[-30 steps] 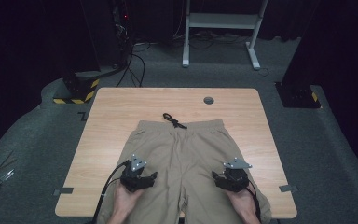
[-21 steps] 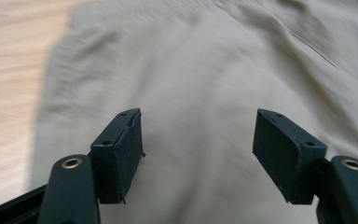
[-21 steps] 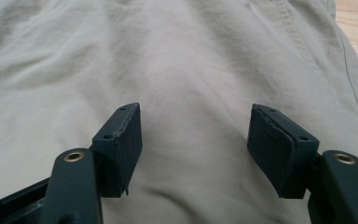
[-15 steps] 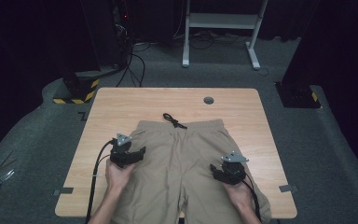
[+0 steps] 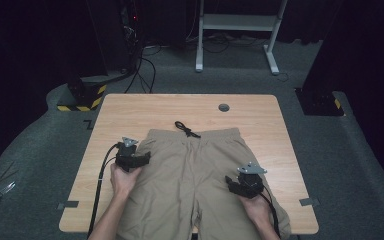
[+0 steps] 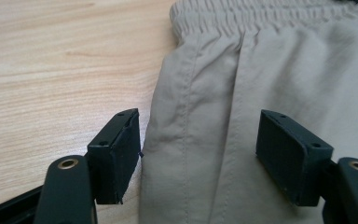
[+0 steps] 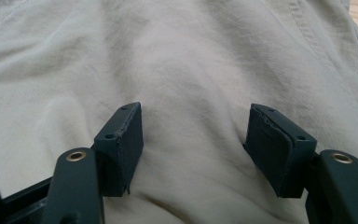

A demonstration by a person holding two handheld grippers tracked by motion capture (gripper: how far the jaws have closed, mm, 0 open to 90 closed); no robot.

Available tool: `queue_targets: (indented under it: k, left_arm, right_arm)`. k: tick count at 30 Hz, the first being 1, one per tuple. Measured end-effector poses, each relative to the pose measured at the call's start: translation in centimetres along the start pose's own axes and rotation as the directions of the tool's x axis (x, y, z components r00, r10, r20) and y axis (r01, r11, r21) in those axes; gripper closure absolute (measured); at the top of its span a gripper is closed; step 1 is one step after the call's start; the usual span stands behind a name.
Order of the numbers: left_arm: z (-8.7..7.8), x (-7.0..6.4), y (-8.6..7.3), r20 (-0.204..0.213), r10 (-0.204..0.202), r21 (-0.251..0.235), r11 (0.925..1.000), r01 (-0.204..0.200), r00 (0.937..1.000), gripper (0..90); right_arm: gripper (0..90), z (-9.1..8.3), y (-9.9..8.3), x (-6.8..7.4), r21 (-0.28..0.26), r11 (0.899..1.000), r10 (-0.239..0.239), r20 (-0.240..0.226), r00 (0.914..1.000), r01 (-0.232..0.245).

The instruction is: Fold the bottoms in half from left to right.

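Tan shorts (image 5: 190, 175) lie flat on the wooden table (image 5: 130, 112), waistband toward the far side, with a black drawstring (image 5: 185, 128) trailing off it. My left gripper (image 5: 144, 159) is open at the shorts' left side seam. In the left gripper view the jaws straddle the seam of the shorts (image 6: 200, 121), one over bare table (image 6: 51, 79). My right gripper (image 5: 231, 182) is open over the right leg. In the right gripper view wrinkled fabric of the shorts (image 7: 191, 84) lies between its open jaws.
A round cable hole (image 5: 223, 107) sits near the table's far edge. Beyond the table are a white desk frame (image 5: 237, 30), floor cables (image 5: 142, 60) and a yellow-and-black striped base (image 5: 82, 97). Tape patches (image 5: 68, 205) mark the near corners.
My left gripper has moved away from me and leftward, from the left leg up to the shorts' left side seam near the waistband. My right gripper shifted slightly right over the right leg.
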State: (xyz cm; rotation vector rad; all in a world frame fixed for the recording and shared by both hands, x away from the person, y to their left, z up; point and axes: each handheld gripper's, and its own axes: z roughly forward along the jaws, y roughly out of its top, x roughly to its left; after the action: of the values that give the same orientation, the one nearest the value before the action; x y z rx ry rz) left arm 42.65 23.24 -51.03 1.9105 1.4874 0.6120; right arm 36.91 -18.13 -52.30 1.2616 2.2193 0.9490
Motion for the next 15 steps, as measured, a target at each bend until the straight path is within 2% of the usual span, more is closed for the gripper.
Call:
queue_targets:
  k: [10,13,15]
  left_arm:
    - [1.0,-0.04,-0.26,-0.009,0.008,0.033,0.9994,-0.007,0.9999,37.0]
    - [0.92,-0.1,-0.17,0.003,0.019,0.035,0.9992,-0.02,0.9998,42.9]
    - [0.83,-0.2,-0.16,0.018,0.035,0.035,0.9987,-0.036,0.9992,50.0]
  right_arm:
    - [35.8,0.0,0.0,0.01,0.0,1.0,-0.001,0.003,1.0,0.001]
    - [35.7,0.01,-0.01,0.02,-0.001,1.0,0.0,0.004,1.0,0.0]
    - [35.5,0.01,-0.01,0.04,0.0,1.0,0.001,0.005,1.0,-0.001]
